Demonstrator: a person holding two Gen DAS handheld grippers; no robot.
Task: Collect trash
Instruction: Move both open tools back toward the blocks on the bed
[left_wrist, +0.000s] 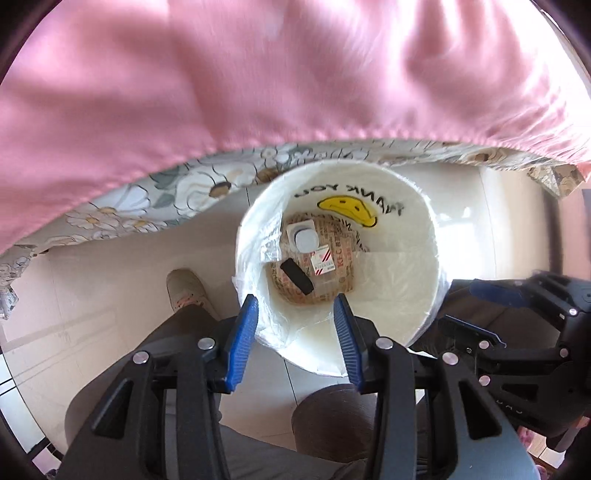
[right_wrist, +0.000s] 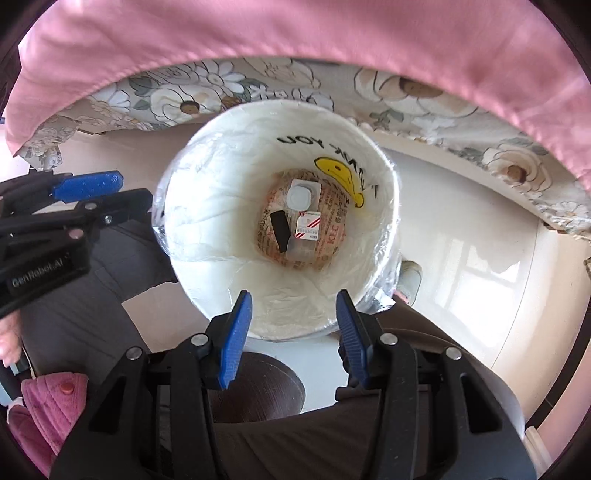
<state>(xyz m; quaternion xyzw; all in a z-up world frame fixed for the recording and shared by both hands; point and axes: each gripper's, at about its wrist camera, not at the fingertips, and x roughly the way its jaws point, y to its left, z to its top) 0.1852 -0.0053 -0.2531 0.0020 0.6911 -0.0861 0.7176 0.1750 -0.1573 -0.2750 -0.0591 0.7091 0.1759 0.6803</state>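
Inside bin (right_wrist: 207, 206), KFC bag (right_wrist: 334, 230), "THANK YOU" liner (right_wrist: 221, 236)

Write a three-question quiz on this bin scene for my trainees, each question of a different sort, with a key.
1. True or false: the left gripper holds a piece of trash.
2. Which lies in the bin? A) black object B) banana C) glass jar
3. Fill in: the bin liner shows a yellow ___ face.

Key: 1 false, its jaws stand open and empty, as do the right gripper's; 2 A; 3 smiley.
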